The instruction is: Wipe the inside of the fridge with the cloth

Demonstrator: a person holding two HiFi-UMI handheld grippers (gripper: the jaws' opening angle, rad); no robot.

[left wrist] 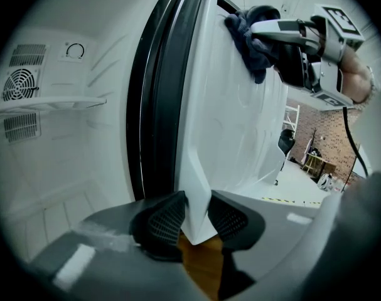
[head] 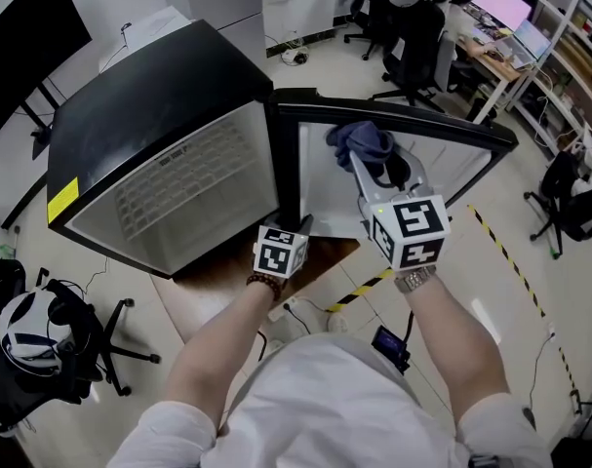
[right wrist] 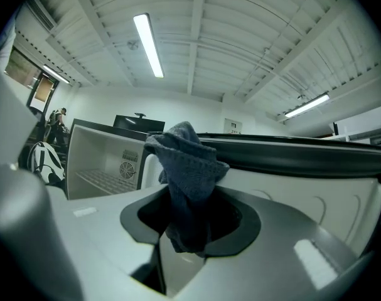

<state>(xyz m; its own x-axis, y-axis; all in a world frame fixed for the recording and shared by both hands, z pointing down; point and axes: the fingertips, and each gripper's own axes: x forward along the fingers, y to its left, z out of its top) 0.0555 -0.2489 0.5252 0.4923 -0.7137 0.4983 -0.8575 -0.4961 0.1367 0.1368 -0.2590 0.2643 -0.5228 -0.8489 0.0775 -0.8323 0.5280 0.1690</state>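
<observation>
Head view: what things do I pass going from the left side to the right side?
White helmet → fridge → left gripper → cloth → far-right chair.

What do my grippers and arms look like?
The left gripper and right gripper are pale grey with dark pads, each bearing a white cube of black square markers. A black cable trails from the right. Worn: white short-sleeved shirt, bead bracelet on the left wrist, metal watch on the right.
</observation>
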